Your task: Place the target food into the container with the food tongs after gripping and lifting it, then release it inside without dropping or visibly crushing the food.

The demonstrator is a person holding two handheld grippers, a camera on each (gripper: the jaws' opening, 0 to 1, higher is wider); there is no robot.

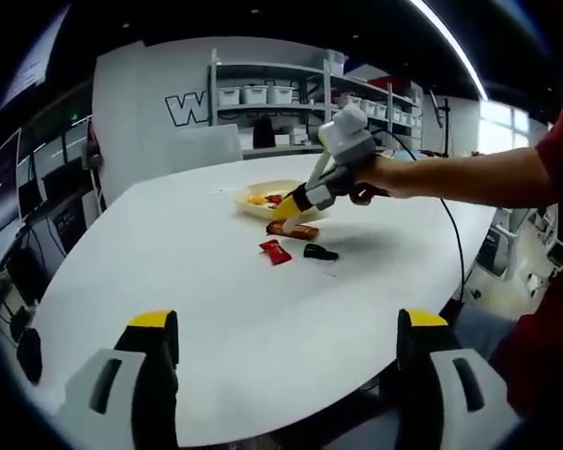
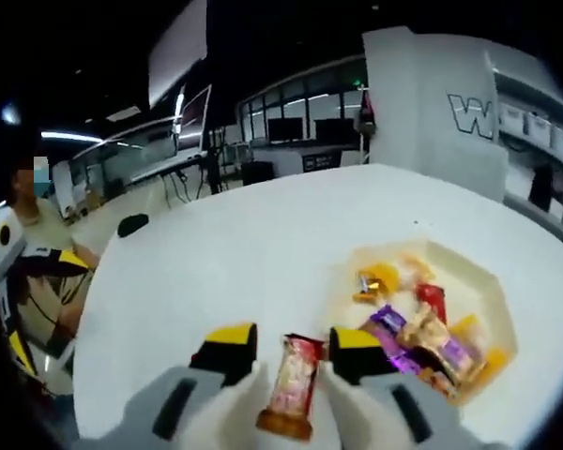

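Across the smooth white oval table (image 1: 216, 281), backed by grey shelving (image 1: 291, 103), a shallow cream tray (image 2: 488, 291) holds glossy wrapped sweets. Just beside it, the right gripper (image 2: 286, 352) seems to clamp tongs (image 2: 235, 412) around a crinkly snack bar (image 2: 293, 384). The left gripper (image 1: 286, 347) has its jaws apart.

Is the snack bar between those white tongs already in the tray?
Not yet. The snack bar sits between the right gripper's tongs, outside the tray's rim.

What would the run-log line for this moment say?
right gripper: fingers around snack bar, beside container | left gripper: open, empty, over table | red packet, dark packet outside container
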